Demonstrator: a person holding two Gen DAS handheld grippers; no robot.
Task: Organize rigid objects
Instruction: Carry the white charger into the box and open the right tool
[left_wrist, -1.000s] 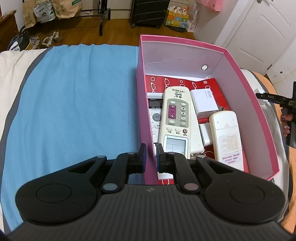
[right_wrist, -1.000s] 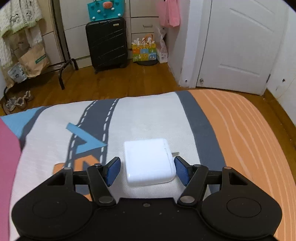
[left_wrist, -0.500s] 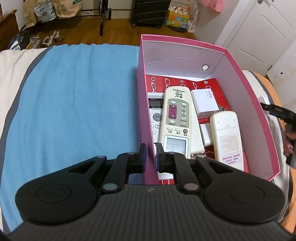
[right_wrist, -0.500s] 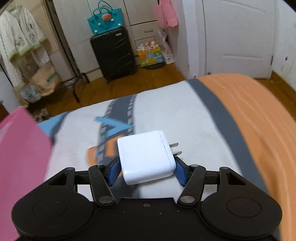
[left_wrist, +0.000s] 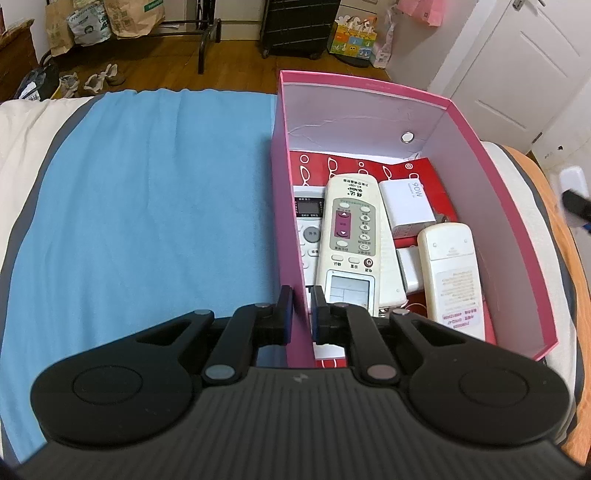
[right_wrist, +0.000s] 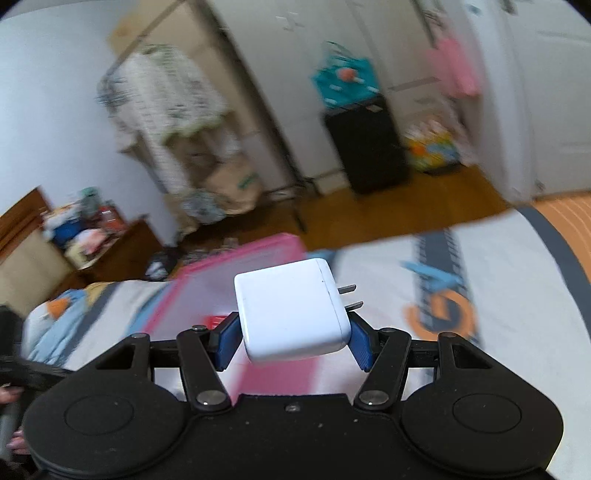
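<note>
Near end first: my right gripper (right_wrist: 293, 334) has its blue pads clamped on the two side faces of the white charger (right_wrist: 291, 310). Charger is off the bed, tilted, prongs sticking out to the right and slightly away from me. Grip looks low on the body, most of the block stands proud of the pads, so I'd guess it can pivot if I swing hard.

The relation that matters: the pink box (right_wrist: 236, 266) lies ahead and to the left of the charger in the right wrist view, its near wall just past the block. So the coming move, as I read it, is forward-left and over that wall, then down.

My left gripper (left_wrist: 299, 314) is pinched shut on the box's near-left wall (left_wrist: 291, 258), one finger outside, one inside, holding the box steady on the blue sheet (left_wrist: 147, 206).

Inside the box, near to far: cream remote (left_wrist: 349, 240) left of centre, long axis running near to far; white remote (left_wrist: 452, 277) on the right, same axis; small white adapter (left_wrist: 408, 267) between them; 90W charger (left_wrist: 406, 203) beyond. Free floor is the far red strip by the back wall, so that's my likely drop zone.

Right hand is the nearer one for this; left is busy.
</note>
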